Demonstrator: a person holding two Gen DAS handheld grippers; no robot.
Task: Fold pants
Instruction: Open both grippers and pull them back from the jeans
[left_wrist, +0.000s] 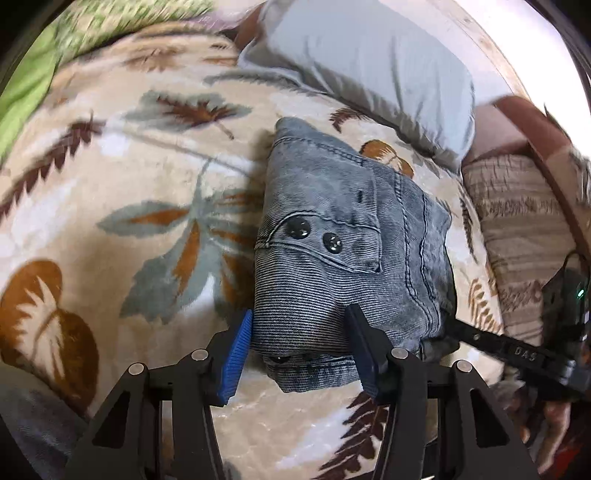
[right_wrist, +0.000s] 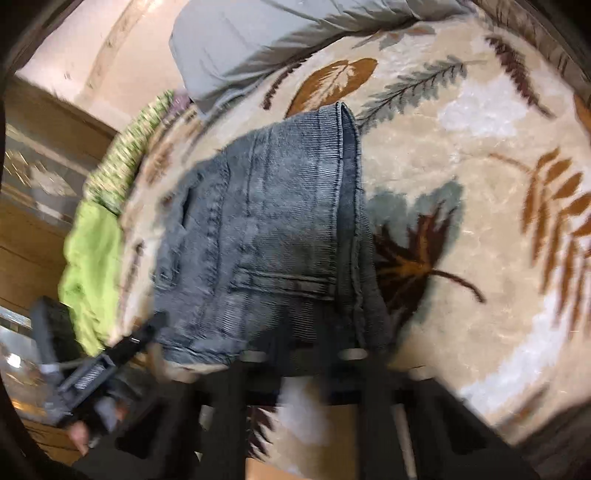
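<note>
Right tool (right_wrist: 299, 350) motion-blurred, its fingertips lost against the pants (right_wrist: 266, 236); left view's green bedding (left_wrist: 22, 96) cut off.

You have a cream blanket (left_wrist: 110, 177) printed with brown and grey-green leaves spread across the bed. At its far edge lies a grey pillow (left_wrist: 369, 70), its corner resting on the blanket. Off another side of the blanket, bright green cloth (right_wrist: 90, 258) is bunched beside a green patterned fabric (right_wrist: 129, 155). Past the blanket's edge by the pillow, a beige striped cloth (left_wrist: 517, 229) hangs down.
</note>
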